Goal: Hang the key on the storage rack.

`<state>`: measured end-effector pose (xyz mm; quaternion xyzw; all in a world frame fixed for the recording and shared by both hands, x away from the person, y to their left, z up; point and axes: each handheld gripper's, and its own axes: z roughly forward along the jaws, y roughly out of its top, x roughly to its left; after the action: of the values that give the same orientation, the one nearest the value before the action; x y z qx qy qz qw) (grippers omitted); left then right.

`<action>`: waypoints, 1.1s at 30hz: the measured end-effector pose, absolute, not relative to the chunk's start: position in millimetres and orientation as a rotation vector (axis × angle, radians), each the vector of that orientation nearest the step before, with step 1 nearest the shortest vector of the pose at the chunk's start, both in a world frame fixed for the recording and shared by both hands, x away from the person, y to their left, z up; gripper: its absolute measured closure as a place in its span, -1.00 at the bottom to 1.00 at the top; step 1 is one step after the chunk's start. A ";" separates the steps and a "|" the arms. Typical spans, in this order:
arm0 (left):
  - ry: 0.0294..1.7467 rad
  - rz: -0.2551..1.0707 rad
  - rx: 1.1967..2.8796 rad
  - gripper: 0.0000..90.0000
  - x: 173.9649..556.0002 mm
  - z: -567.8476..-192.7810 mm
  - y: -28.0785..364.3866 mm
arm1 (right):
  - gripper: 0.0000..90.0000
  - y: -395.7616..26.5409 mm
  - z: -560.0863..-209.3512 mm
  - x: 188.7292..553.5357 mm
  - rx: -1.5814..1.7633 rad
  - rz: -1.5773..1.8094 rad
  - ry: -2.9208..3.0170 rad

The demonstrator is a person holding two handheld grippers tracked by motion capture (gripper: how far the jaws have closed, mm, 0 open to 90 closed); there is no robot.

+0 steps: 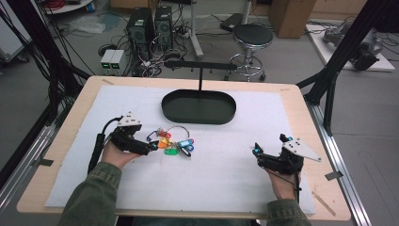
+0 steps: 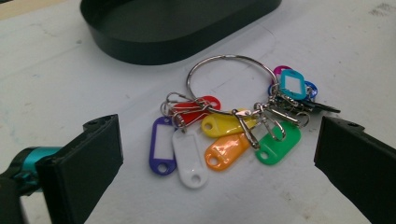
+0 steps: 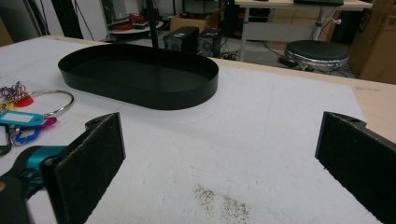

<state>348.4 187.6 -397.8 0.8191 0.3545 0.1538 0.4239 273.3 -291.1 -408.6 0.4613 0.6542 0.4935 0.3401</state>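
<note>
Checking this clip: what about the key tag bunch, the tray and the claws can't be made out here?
- Key tag bunch: high view too small to count tags; right gripper view cuts it at the left edge.
- Dark piece behind the teal tag: partly covered in the left gripper view, unidentifiable.
- Tray: cut by the top edge in the left gripper view.
- Left claw and right claw: jaw ends cut by frame edges.
</note>
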 end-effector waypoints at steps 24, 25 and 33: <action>0.784 0.307 2.204 -0.96 372.1 -405.4 147.0 | -0.99 -292.8 -408.7 272.6 1.207 1.275 1.702; 0.784 0.306 2.200 -0.96 372.9 -406.2 146.4 | -0.99 -292.8 -408.7 272.6 1.207 1.275 1.702; 0.737 0.246 2.249 -0.93 378.0 -410.2 131.6 | -0.99 -291.9 -409.4 273.1 1.207 1.269 1.709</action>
<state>378.0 131.6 -410.2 0.8775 0.2876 0.0961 0.3717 273.1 -291.9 -409.4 0.4639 0.6567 0.4877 0.3401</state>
